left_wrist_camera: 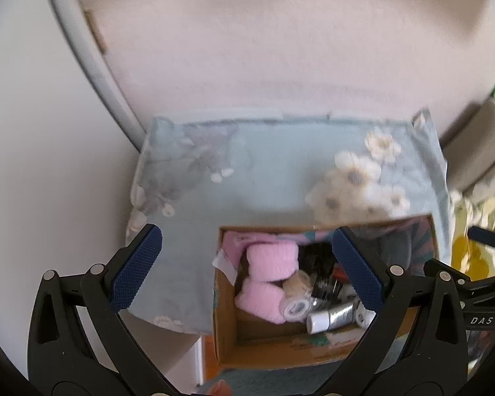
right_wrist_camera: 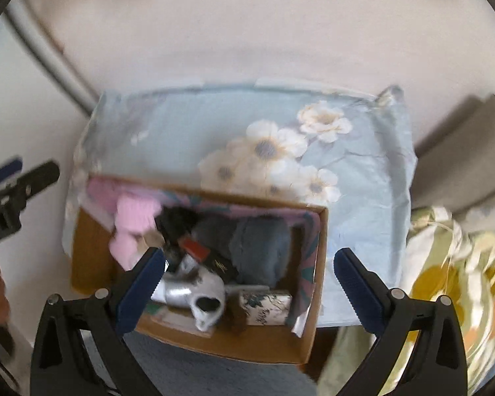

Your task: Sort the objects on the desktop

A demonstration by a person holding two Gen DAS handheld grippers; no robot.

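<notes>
A cardboard box [left_wrist_camera: 226, 330] [right_wrist_camera: 310, 300] sits at the near edge of a table under a light-blue floral cloth [left_wrist_camera: 274, 171] [right_wrist_camera: 188, 125]. In it lie pink fluffy rolls [left_wrist_camera: 272, 260] [right_wrist_camera: 133, 217], a beige bandage roll [left_wrist_camera: 295, 300], silver tubes [left_wrist_camera: 333, 315], a black item [left_wrist_camera: 318, 260], a grey cloth bundle [right_wrist_camera: 257, 247], a red-and-black stick [right_wrist_camera: 211, 257], a white skull-like figure [right_wrist_camera: 208, 300] and a small floral-print box [right_wrist_camera: 269, 303]. My left gripper [left_wrist_camera: 247, 270] hangs open above the box's left part. My right gripper [right_wrist_camera: 249, 283] hangs open above the box. Both are empty.
A pale wall [left_wrist_camera: 280, 33] rises behind the table, with a white pipe [left_wrist_camera: 82, 49] at the left. Yellow-patterned fabric [right_wrist_camera: 452, 280] lies right of the table. The left gripper shows at the left edge of the right wrist view [right_wrist_camera: 16, 184]; the right gripper shows at the right edge of the left wrist view [left_wrist_camera: 478, 283].
</notes>
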